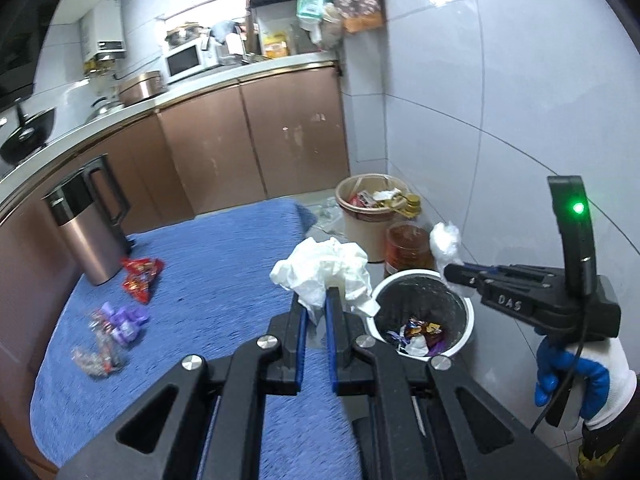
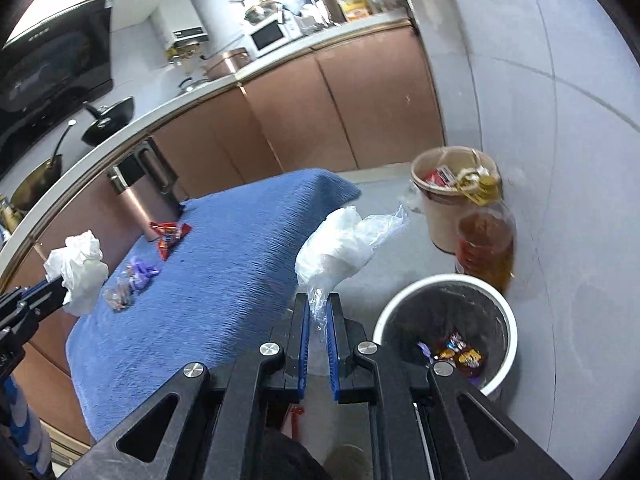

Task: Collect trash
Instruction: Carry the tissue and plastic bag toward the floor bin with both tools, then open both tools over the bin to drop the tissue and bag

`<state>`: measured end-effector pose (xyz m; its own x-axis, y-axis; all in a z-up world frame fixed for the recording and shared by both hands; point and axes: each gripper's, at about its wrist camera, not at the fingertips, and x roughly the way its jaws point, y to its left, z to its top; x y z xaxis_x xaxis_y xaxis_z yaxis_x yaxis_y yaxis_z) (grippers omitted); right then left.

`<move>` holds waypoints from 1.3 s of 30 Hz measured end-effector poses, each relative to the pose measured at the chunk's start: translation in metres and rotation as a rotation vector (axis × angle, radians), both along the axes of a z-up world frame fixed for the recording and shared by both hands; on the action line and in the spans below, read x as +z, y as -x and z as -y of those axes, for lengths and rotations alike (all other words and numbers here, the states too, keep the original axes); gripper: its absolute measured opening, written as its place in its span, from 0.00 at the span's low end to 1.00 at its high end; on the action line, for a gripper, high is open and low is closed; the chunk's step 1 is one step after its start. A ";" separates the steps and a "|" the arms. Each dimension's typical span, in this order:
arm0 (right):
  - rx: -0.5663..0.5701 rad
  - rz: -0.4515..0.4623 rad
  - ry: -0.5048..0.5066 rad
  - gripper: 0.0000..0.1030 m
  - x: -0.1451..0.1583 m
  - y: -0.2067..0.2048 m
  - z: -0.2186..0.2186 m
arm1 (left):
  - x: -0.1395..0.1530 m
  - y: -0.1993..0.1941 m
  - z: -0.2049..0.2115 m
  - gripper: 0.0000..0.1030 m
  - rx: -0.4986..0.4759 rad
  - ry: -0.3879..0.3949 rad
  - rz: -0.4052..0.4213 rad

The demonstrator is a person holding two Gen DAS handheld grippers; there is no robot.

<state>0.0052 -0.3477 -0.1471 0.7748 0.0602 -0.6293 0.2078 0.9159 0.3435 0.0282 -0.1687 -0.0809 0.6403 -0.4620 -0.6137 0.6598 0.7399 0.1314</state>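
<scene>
My left gripper [image 1: 317, 295] is shut on a crumpled white tissue [image 1: 324, 266], held at the blue-clothed table's right edge beside the white-rimmed bin [image 1: 464, 322]. The same tissue [image 2: 78, 270] shows at far left in the right wrist view. My right gripper [image 2: 318, 300] is shut on a wad of clear plastic wrap [image 2: 340, 248], left of the bin [image 2: 386, 324]. From the left wrist view that gripper [image 1: 450, 272] hangs over the bin's far rim with the wrap [image 1: 445, 242]. Candy wrappers [image 1: 418, 330] lie in the bin. Red wrappers [image 1: 141, 276] and purple wrappers [image 1: 124, 320] lie on the blue cloth [image 1: 224, 280].
A metal kettle [image 1: 86, 232] stands at the table's back left. A beige bin [image 1: 374, 216] full of rubbish and an oil bottle [image 1: 406, 248] stand on the floor by the tiled wall. Brown kitchen cabinets [image 1: 248, 140] run behind. A gloved hand [image 1: 576, 376] grips the right tool.
</scene>
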 end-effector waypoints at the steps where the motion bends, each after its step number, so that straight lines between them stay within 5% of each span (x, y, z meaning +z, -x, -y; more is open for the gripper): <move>1: -0.007 -0.007 -0.005 0.08 -0.003 0.000 0.003 | -0.003 -0.001 0.006 0.08 -0.009 -0.005 -0.004; 22: -0.178 -0.158 -0.130 0.10 -0.085 -0.007 0.092 | -0.085 -0.050 0.151 0.08 -0.164 -0.164 -0.117; 32: -0.247 -0.208 -0.128 0.17 -0.101 -0.006 0.112 | -0.103 -0.061 0.201 0.11 -0.218 -0.161 -0.166; 35: -0.272 -0.216 -0.126 0.26 -0.104 -0.001 0.117 | -0.103 -0.060 0.209 0.21 -0.234 -0.147 -0.175; 37: -0.287 -0.220 -0.126 0.31 -0.105 0.002 0.120 | -0.100 -0.058 0.209 0.38 -0.234 -0.134 -0.169; 39: -0.295 -0.222 -0.129 0.32 -0.106 0.005 0.122 | -0.096 -0.056 0.208 0.43 -0.227 -0.120 -0.161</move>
<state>0.0004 -0.4695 -0.2532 0.6168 -0.0552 -0.7852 0.5376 0.7581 0.3691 0.0846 -0.3764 -0.1774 0.4187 -0.5004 -0.7578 0.8261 0.5564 0.0891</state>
